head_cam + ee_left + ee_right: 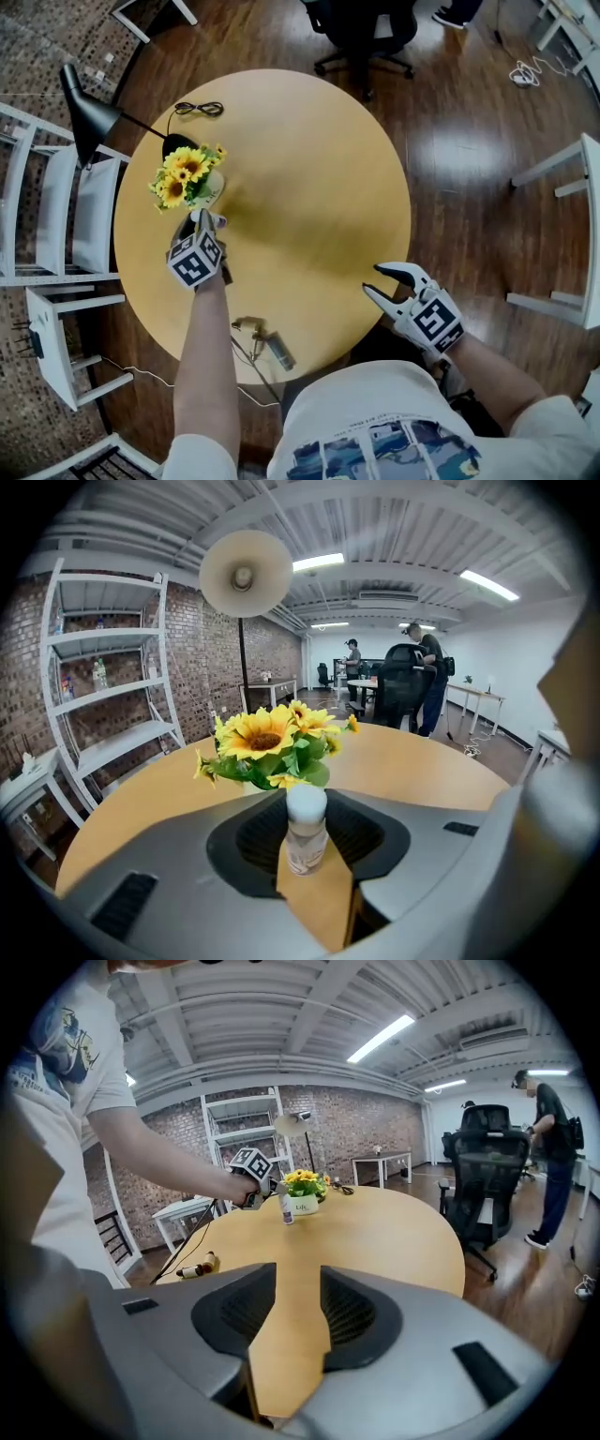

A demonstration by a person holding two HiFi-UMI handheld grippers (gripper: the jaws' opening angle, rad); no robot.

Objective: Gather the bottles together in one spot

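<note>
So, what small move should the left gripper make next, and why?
Probably set the small clear white-capped bottle down and release: the left gripper grips it right beside the potted yellow sunflowers on the round wooden table.

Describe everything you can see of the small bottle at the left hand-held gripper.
The small bottle is clear plastic with a white cap and a pale printed label. It stands upright, clamped between the jaws of the left hand-held gripper, close to the potted sunflowers on the round wooden table. Whether its base touches the table cannot be told.
</note>
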